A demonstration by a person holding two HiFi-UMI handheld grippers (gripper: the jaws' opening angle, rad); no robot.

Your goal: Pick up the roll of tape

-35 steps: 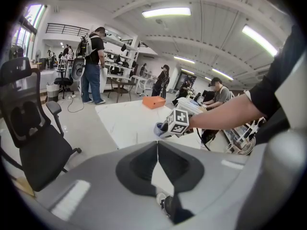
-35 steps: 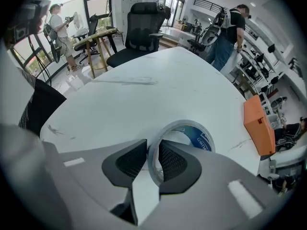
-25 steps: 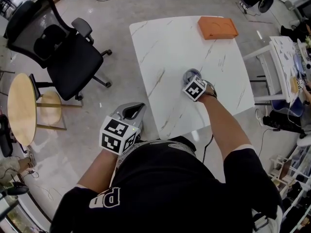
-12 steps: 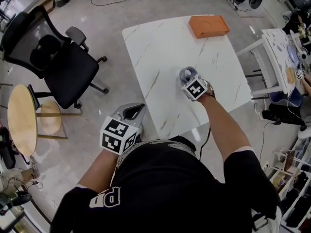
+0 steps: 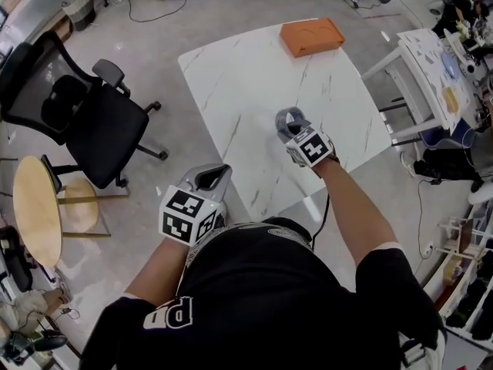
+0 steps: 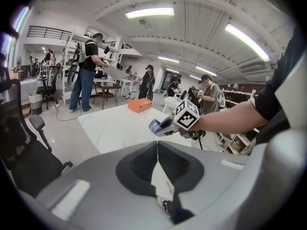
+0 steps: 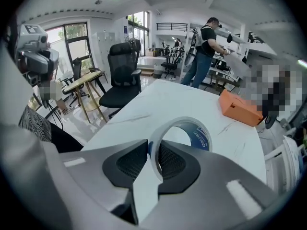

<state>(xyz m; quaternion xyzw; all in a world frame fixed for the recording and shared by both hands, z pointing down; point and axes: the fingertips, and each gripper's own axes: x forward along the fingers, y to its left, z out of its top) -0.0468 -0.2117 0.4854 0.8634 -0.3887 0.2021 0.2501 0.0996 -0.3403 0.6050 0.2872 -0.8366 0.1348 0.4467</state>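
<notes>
Tabletop (image 5: 246,83) middle: tape roll (image 7: 200,139) in right tool (image 7: 154,155)

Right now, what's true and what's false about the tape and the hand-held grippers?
The right hand-held gripper is shut on the roll of tape. True.
The left hand-held gripper holds the orange box. False: its jaws are together on nothing; the box lies on the table.
The roll of tape lies flat on the table. False: it stands on edge between the right jaws.
A black office chair stands near the table. True.
</notes>
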